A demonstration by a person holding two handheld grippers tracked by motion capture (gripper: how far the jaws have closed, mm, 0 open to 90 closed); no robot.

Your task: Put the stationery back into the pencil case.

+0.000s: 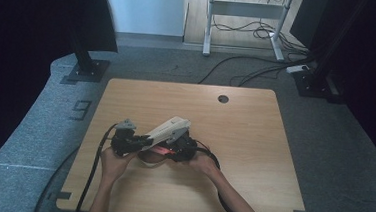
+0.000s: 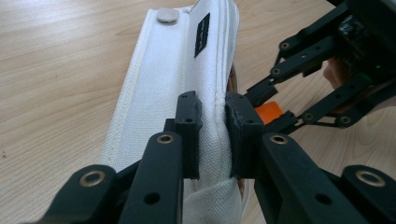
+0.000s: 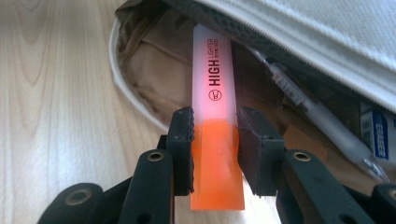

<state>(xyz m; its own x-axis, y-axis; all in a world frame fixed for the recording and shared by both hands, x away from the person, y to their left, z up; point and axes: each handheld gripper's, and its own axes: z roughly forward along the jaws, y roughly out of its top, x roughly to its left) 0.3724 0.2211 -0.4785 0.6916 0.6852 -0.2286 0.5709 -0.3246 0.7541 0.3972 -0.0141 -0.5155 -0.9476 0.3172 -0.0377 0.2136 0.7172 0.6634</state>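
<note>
A white fabric pencil pouch [image 1: 168,128] lies near the table's front, with its top flap lifted. My left gripper [image 2: 214,119] is shut on that flap's edge [image 2: 177,70] and holds the pouch open; from above, the left gripper [image 1: 141,142] is at the pouch's left end. My right gripper [image 3: 215,135] is shut on an orange highlighter [image 3: 213,84], whose pink-lit cap end pokes into the pouch's tan-lined mouth [image 3: 154,60]. The right gripper [image 1: 172,152] sits at the pouch's front right. In the left gripper view the highlighter [image 2: 268,112] shows beside the flap.
Inside the pouch lie a clear pen [image 3: 317,116] and a boxed eraser [image 3: 376,135]. The wooden table [image 1: 243,140] has a round cable hole [image 1: 223,99] at the back. Black stands, a desk frame and cables stand on the floor beyond.
</note>
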